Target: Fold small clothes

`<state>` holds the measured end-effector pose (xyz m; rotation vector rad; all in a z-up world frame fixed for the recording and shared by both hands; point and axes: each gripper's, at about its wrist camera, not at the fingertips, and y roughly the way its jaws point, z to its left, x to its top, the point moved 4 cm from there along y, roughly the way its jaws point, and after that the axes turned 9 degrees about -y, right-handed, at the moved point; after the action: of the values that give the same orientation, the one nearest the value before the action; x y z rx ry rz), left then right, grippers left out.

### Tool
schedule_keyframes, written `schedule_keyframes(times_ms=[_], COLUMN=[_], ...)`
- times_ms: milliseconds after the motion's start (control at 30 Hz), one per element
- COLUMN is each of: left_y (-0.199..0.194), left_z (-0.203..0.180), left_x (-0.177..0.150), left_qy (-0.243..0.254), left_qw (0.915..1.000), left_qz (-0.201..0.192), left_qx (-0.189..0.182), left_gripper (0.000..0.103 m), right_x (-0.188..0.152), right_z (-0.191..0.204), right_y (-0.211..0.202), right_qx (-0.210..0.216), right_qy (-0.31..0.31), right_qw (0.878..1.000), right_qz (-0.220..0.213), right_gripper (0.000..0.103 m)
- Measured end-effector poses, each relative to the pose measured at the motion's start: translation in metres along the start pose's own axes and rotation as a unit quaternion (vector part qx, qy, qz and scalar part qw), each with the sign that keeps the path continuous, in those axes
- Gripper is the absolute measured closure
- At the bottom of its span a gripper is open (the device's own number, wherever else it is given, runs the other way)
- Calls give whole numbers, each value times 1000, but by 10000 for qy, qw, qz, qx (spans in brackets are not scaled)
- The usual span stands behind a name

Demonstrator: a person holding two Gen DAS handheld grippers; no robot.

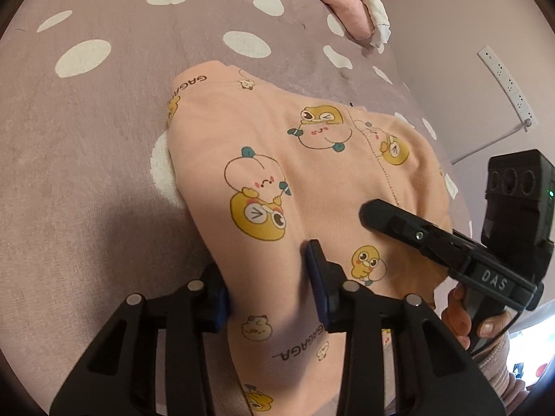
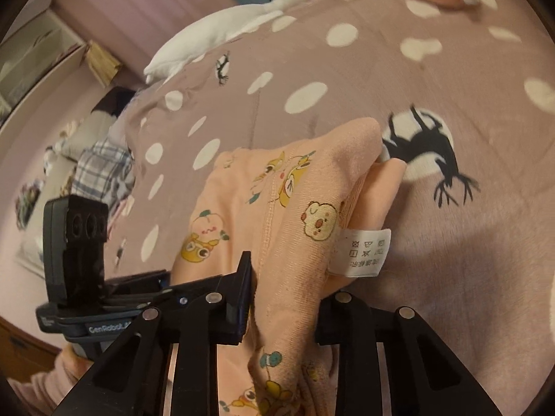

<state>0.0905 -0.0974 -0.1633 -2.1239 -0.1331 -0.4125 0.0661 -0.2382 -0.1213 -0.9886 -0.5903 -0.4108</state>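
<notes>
A peach garment (image 1: 277, 159) printed with cartoon ducks lies partly lifted off the mauve dotted bed cover (image 1: 104, 121). My left gripper (image 1: 269, 294) is shut on a bunched fold at its near edge, with cloth filling the gap between the pads. Further right on the same garment, one of the right gripper's fingers (image 1: 388, 218) lies on top of the cloth. In the right wrist view my right gripper (image 2: 284, 301) is shut on a thick fold of the garment (image 2: 295, 208). A white care label (image 2: 362, 251) hangs out beside it.
Folded pink and cream clothes (image 1: 343, 10) lie at the far edge of the bed. A white goose plush (image 2: 222, 31) rests on the cover (image 2: 451, 260) beyond the garment. A power strip (image 1: 506, 86) is on the wall to the right. A person's hand (image 1: 461, 315) grips the right tool.
</notes>
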Motion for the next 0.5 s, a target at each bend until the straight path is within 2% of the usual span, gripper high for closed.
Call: schedule_keyframes(times_ms=[500], left_y=[-33], left_z=[-19], left_x=[-10], left_qy=[396], left_qw=[9982], left_qz=[-438], left_qx=[102], left_gripper=[71], right_x=[5], right_z=[25], right_y=[-25], right_qx=[-35], right_qy=[-308], right_qw=[9986], right_qz=[-425], right_gripper=[76])
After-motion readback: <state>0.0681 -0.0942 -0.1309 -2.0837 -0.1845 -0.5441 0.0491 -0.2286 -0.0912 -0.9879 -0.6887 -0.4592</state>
